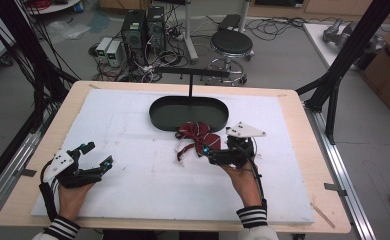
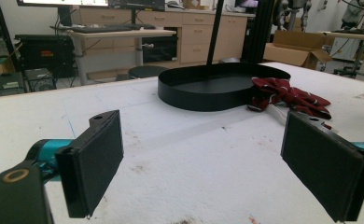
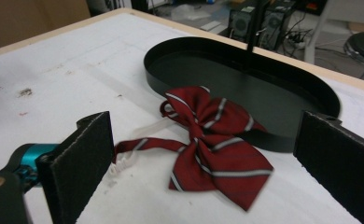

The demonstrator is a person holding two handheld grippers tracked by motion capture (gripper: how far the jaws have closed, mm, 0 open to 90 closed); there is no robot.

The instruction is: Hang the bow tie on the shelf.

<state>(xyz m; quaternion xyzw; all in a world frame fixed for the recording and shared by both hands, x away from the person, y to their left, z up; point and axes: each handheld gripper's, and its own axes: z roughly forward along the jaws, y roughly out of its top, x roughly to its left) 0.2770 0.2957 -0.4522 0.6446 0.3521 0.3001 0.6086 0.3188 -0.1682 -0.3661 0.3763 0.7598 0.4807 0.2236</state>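
Red cloth with pale stripes, a bow tie (image 1: 195,137), lay on the white foam board (image 1: 133,185) in the high view, just in front of the black oval tray (image 1: 188,114) and touching its near wall; the right gripper (image 1: 214,150) sat close against the tie's right side, its jaws spread and nothing between them; the left gripper (image 1: 97,155) rested well apart near the board's left edge, jaws likewise parted and empty; a person's hands and striped cuffs came in from the bottom.

From the left gripper view, both black jaws stood wide with bare board between them; the tray (image 2: 203,95) sat farther off, and the bow tie (image 2: 290,95) lay against its right end.

From the right gripper view, the jaws stood wide either side of the bow tie (image 3: 215,142), not touching it; the tie lay flat, its white strap (image 3: 124,161) trailing toward the left jaw, its far wing against the wall of the tray (image 3: 171,88).
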